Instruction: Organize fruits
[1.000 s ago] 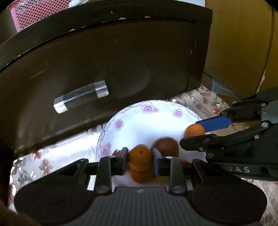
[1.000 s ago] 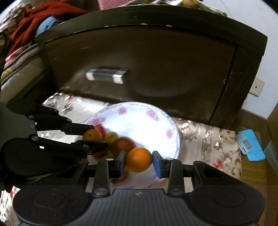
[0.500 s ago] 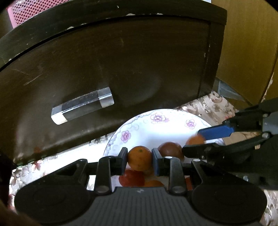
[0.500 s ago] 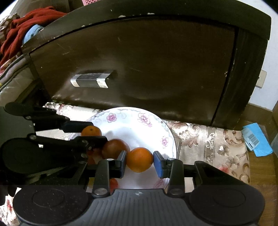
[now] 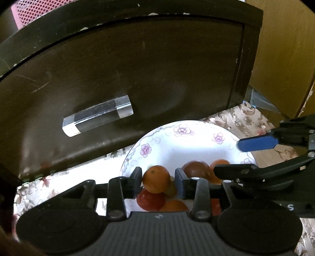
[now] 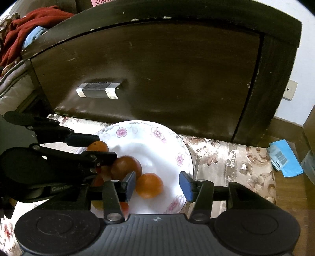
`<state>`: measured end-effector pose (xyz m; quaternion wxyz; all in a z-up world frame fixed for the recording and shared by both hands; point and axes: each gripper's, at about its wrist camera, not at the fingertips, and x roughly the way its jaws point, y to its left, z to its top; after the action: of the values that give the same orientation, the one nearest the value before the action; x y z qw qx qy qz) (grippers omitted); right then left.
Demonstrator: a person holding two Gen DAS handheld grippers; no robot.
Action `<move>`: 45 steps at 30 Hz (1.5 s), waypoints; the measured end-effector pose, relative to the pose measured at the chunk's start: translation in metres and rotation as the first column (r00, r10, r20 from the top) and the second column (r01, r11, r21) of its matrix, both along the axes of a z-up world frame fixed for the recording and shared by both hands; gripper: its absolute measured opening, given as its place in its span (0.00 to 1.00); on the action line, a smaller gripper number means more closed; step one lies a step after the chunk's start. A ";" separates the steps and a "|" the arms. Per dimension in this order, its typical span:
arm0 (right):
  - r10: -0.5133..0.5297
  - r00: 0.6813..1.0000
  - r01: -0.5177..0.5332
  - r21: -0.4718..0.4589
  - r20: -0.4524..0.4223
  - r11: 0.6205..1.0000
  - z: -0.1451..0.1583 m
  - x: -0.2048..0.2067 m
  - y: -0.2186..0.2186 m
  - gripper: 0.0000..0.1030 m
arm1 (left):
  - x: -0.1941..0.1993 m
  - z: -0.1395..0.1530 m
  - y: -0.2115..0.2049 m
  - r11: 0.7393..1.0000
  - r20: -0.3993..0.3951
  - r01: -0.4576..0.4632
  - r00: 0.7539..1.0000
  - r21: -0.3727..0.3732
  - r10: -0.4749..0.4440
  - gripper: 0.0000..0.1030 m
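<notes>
Spreading wide since 0.5 s ago — right gripper (image 6: 157,186) jaws freed orange (image 6: 149,185).

Lived-in home, likely a bedroom or sitting room. Dark wooden cabinet (image 6: 157,78), scuffed, paint chipped along its top edge, with a clear bar handle (image 5: 97,118) on its front. At its foot a worktop covered by a beige cloth with floral scrollwork (image 6: 232,157), carrying a white china plate with pink flowers (image 6: 155,135) and small fruit (image 6: 149,185). Red and blue clothing heaped (image 6: 23,33) at upper left in the right wrist view; pink perforated plastic basket (image 5: 29,11) on top of the cabinet. Wall socket (image 6: 290,90) on a pale wall, wood flooring (image 6: 291,197) with a blue packet (image 6: 283,157) lying on it. Yellowish wooden panel (image 5: 281,55) to one side.
</notes>
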<state>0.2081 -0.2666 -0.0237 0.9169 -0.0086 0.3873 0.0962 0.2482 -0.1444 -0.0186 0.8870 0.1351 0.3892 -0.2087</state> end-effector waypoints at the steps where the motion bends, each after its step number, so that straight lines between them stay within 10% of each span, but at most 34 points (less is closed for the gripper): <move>1: -0.004 1.000 0.004 0.001 0.002 1.000 0.001 -0.002 -0.001 0.45 | -0.001 0.001 0.000 1.000 0.000 -0.001 1.000 -0.003 0.001 0.42; 45: -0.120 0.991 0.124 0.074 -0.059 0.990 0.009 -0.154 0.026 0.53 | -0.158 0.015 0.086 0.967 0.009 -0.240 0.970 -0.083 0.242 1.00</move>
<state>0.0540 -0.2404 -0.0145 0.9098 0.0533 0.4080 0.0551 0.0901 -0.0585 -0.0037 0.9142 0.0526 0.3854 -0.1136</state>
